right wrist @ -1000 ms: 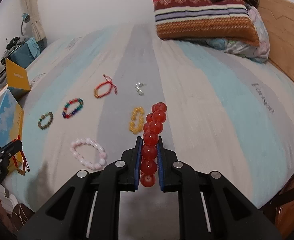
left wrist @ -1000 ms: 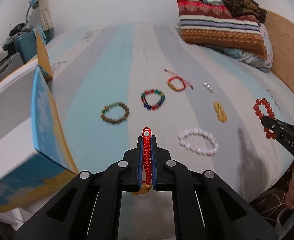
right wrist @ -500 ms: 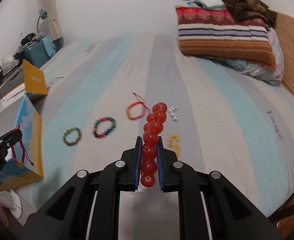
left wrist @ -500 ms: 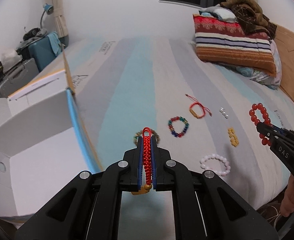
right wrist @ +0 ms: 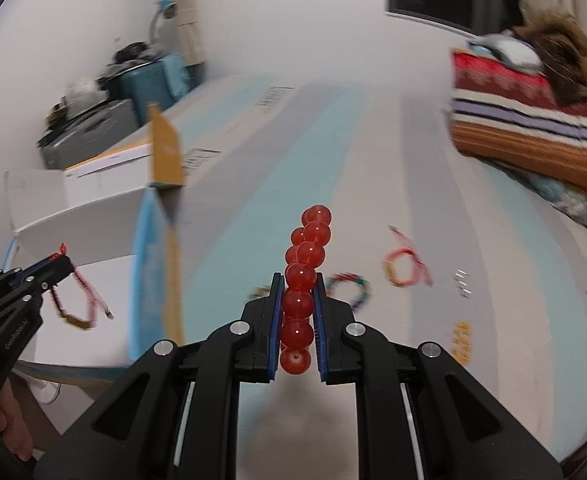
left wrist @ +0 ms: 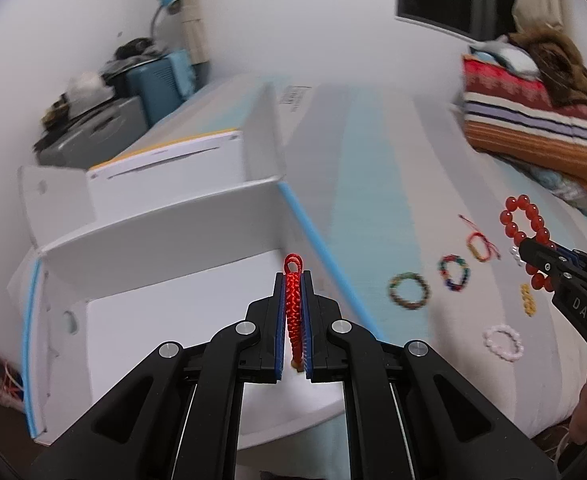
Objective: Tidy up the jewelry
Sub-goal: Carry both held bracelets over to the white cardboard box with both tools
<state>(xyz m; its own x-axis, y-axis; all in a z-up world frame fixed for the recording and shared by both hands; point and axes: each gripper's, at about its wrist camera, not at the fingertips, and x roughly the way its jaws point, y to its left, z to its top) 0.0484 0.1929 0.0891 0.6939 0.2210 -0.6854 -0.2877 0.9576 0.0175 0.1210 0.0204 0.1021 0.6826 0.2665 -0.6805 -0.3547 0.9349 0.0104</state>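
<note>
Red braided cord bracelet [left wrist: 293, 312] clamped in left gripper [left wrist: 293, 320], over open white box [left wrist: 165, 240]. Red bead bracelet [right wrist: 303, 280] pinched in right gripper [right wrist: 298, 320], above striped bedsheet [right wrist: 373, 140]. None boxed yet, apparently. Five bracelets plus small clear beads left beyond.

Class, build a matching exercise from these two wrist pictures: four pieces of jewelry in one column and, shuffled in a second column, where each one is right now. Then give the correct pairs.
Column 1
1. red woven cord bracelet
2. red bead bracelet
3. white bead bracelet
4. multicolour bead bracelet

Column 2
A. lying on the bed, nearest its front edge
B. clamped in the left claw, over the open white box
C. lying on the bed between the green-brown bracelet and the red-and-gold cord bracelet
D. clamped in the right claw

Pairs: 1-B, 2-D, 3-A, 4-C
</note>
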